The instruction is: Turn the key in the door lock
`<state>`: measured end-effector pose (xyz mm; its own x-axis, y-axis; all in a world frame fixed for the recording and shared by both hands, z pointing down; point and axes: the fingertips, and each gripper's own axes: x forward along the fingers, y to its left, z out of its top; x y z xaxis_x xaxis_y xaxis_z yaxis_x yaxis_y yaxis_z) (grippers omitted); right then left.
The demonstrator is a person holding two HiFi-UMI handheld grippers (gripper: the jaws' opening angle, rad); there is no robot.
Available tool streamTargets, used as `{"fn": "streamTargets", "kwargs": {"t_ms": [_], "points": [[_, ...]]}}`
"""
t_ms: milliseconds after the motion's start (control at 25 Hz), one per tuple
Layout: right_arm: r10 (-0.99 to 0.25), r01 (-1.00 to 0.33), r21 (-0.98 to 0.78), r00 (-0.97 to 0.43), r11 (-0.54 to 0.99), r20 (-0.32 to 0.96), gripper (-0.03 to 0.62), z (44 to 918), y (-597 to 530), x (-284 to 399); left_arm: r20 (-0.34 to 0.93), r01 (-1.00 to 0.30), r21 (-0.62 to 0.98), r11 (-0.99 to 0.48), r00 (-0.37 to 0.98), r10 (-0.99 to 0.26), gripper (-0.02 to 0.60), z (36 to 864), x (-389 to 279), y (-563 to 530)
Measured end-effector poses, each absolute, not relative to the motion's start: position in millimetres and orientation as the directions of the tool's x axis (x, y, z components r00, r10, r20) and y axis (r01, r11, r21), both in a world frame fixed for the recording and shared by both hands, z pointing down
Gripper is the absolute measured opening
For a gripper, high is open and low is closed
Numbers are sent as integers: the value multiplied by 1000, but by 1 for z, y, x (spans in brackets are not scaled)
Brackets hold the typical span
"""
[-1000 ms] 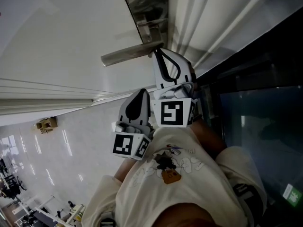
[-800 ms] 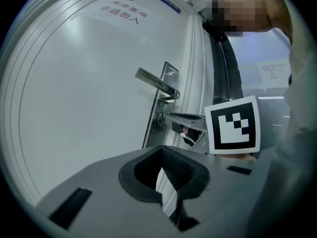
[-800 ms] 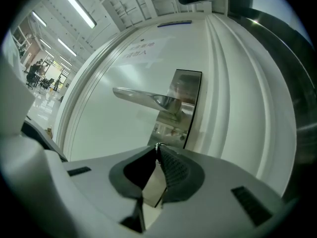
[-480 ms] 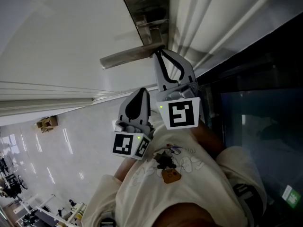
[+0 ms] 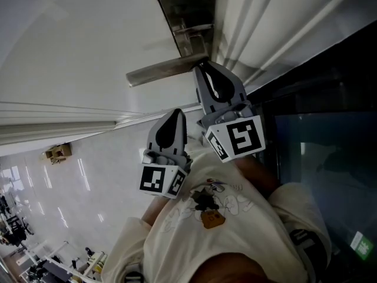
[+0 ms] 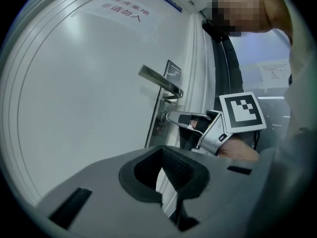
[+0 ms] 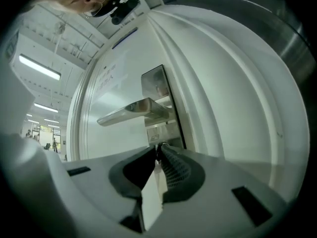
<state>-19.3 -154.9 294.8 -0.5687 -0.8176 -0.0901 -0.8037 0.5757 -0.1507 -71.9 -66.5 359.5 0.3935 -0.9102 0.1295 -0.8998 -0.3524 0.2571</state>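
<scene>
A steel lock plate [image 5: 187, 13] with a lever handle [image 5: 168, 68] sits on the white door [image 5: 70, 52]. My right gripper [image 5: 203, 67] is shut just under the handle, its tips pressed to the keyhole. In the right gripper view its jaws [image 7: 158, 148] pinch a small dark key [image 7: 159, 145] that is mostly hidden, below the handle [image 7: 133, 110]. The left gripper view shows the right gripper's fingers [image 6: 179, 118] touching the lock plate [image 6: 161, 114]. My left gripper [image 5: 175, 113] hangs lower and further from the door, shut on nothing [image 6: 161, 151].
The white door frame [image 5: 259, 28] runs to the right of the lock, beside a dark glass panel [image 5: 321, 140]. Glossy floor tiles [image 5: 76, 187] and a small brown object [image 5: 58, 154] lie below. A paper notice [image 6: 121, 11] is stuck high on the door.
My right gripper has twisted at the keyhole: its marker cube has rolled and now sits tilted. The left gripper has stayed where it was.
</scene>
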Motion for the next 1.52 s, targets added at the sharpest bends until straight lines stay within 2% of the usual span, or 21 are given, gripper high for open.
{"fn": "streamTargets", "kwargs": {"t_ms": [640,880,1120,1520], "points": [[-790,-627,-531,-594,571,-148,44,298,-158,-15,130,-903,261,-340,382,-915,6,361,-82,-63],[-794,-589,-589,-586,553,-159,44,298,-158,-14,128,-901,264,-344,386,-913,6,359,-83,-61],[-785,-461,-722,-591,517,-185,44,299,-158,-13,121,-899,262,-350,390,-913,6,354,-83,-60],[-777,-283,-842,-589,459,-225,43,302,-161,-12,130,-892,265,-365,409,-903,6,356,-85,-60]]}}
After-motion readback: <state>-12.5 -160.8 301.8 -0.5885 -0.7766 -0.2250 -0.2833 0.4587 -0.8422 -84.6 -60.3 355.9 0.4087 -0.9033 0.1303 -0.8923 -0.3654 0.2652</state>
